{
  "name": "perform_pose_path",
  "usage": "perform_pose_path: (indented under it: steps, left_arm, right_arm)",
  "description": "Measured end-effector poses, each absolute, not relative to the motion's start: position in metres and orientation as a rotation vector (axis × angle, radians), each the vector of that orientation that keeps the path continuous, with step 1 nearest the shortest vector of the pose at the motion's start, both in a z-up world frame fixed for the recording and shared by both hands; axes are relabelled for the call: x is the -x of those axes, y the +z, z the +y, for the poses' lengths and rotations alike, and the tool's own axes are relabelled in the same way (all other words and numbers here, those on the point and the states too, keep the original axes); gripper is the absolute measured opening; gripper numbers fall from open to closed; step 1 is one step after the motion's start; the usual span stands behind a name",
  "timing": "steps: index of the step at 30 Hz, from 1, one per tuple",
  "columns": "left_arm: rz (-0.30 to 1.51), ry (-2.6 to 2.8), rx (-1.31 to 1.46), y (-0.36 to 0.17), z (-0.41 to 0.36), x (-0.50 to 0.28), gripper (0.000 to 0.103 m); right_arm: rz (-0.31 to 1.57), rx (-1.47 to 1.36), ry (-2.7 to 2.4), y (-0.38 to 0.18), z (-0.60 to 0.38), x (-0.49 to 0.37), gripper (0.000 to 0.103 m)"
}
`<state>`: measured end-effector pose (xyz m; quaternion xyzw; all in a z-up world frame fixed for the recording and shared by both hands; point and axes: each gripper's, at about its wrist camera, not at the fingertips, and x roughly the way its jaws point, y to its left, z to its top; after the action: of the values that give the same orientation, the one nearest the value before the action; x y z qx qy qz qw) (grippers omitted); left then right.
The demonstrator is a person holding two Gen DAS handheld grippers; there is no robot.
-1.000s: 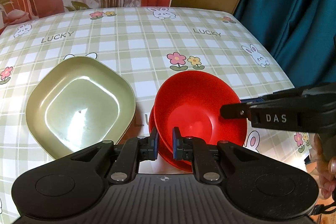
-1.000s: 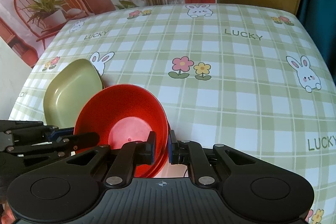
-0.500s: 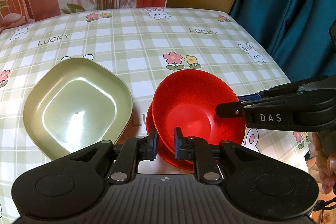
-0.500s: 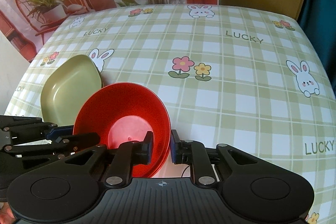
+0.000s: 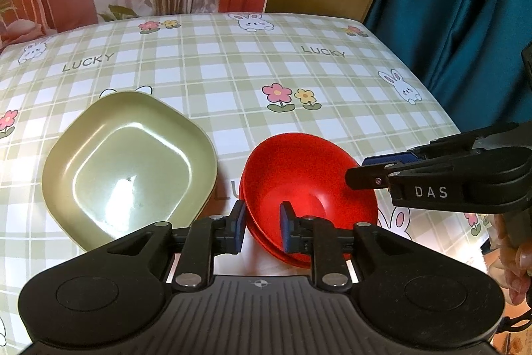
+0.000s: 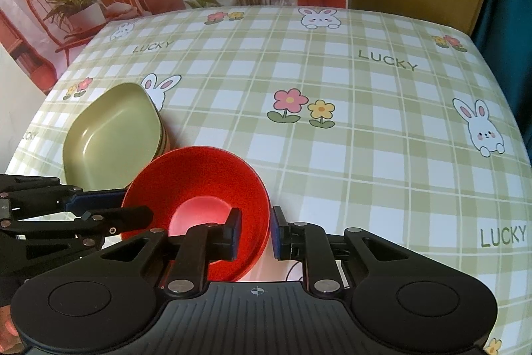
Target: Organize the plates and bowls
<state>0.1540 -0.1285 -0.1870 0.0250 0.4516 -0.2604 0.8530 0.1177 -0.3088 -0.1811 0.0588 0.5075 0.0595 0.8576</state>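
Two nested red bowls (image 5: 309, 185) sit on the checked tablecloth, seen also in the right wrist view (image 6: 202, 188). A stack of green square plates (image 5: 129, 165) lies just left of them, also in the right wrist view (image 6: 113, 135). My left gripper (image 5: 262, 227) is open, its fingers straddling the near left rim of the bowls. My right gripper (image 6: 254, 230) is open, its fingers straddling the right rim of the bowls. The right gripper also shows in the left wrist view (image 5: 365, 170) at the bowls' right rim.
The table (image 6: 365, 128) carries a green checked cloth with rabbits, flowers and LUCKY lettering. A teal curtain (image 5: 465, 5) hangs past the right edge. A printed backdrop with a chair and plants stands behind the table.
Both grippers have opened wider around the red bowls' rim. The top red bowl has settled lower into the one beneath.
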Motion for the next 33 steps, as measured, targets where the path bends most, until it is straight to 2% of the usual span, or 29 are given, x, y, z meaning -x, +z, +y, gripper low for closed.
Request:
perform_pose_path:
  steps: [5, 9, 23, 33]
  left_arm:
    - [0.943, -0.544, -0.023, -0.185, -0.124, -0.153, 0.023]
    - [0.913, -0.545, 0.016, -0.181, -0.117, -0.154, 0.03]
    - [0.789, -0.464, 0.18, -0.187, -0.09, -0.134, 0.031]
    - [0.766, -0.476, 0.124, -0.197, -0.099, -0.122, 0.031]
  right_arm:
    - [1.052, -0.122, 0.127, -0.179, -0.309, -0.115, 0.018]
    - [0.988, -0.109, 0.143, -0.173, -0.308, -0.11, 0.018]
    - [0.719, -0.193, 0.075, -0.196, -0.312, -0.065, 0.018]
    - [0.66, -0.246, 0.035, -0.213, -0.318, -0.059, 0.018]
